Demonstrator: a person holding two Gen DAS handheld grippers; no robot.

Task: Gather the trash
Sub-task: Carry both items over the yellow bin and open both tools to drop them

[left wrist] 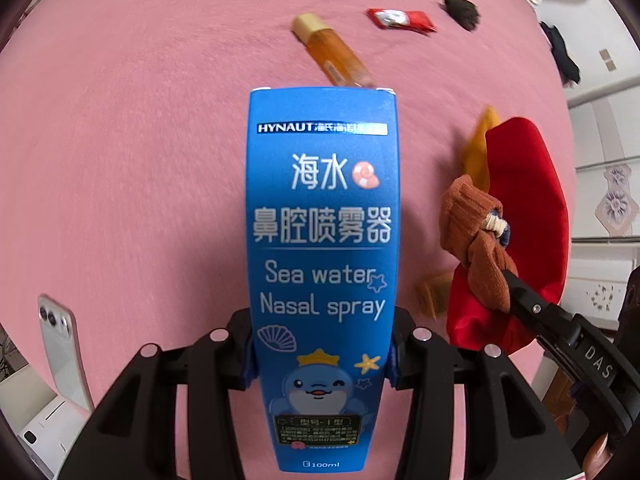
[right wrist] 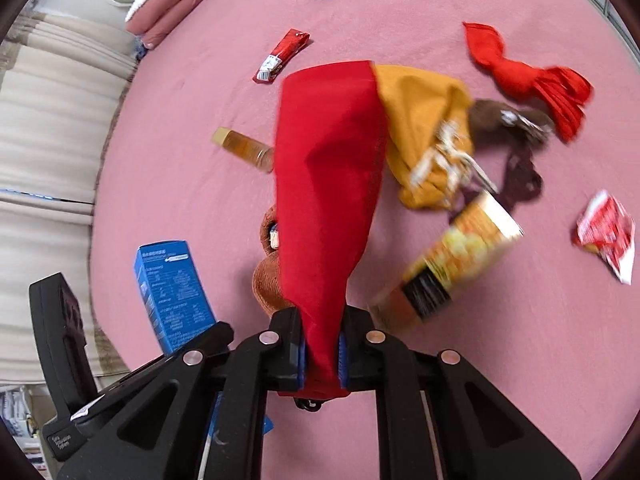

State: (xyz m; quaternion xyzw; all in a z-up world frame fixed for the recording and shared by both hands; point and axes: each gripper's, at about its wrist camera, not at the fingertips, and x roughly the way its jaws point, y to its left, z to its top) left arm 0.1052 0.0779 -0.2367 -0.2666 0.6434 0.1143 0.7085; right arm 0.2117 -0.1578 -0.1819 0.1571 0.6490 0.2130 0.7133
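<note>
Left tongs (left wrist: 322, 360) clamped on the lower sides of a tall blue cardboard nasal-spray box (left wrist: 320, 220), held upright above the pink bed cover (left wrist: 120, 160). Right tongs (right wrist: 322, 356) pinched shut on a narrow bunched end of a red velvety cloth (right wrist: 328, 180), perhaps a bag, which hangs forward from the tips with mustard-yellow fabric (right wrist: 424, 120) at its far end.

Risks, as judged from here:
- Could lose the box: only the bottom part gripped, so a tilt or bump may lever it out.
- Could see the red cloth slide free, since soft fabric gives little to bite on.
- Could drag or snag the brown knitted piece (left wrist: 476, 240) lying against the cloth just left of the right tongs.
- Could scatter things if the cloth swings into the yellow printed carton (right wrist: 452, 264) just right of the right tongs.

Other trash well beyond both tongs: an amber bottle with a cream cap (left wrist: 336, 56), a red foil wrapper (left wrist: 400, 21), a torn red-and-white packet (right wrist: 606, 232).

Hard to make out: carton blurred, contact with the bed unclear; far end of the bottle hidden behind the box; impossible to tell whether the cloth is a bag; no bin in view.
</note>
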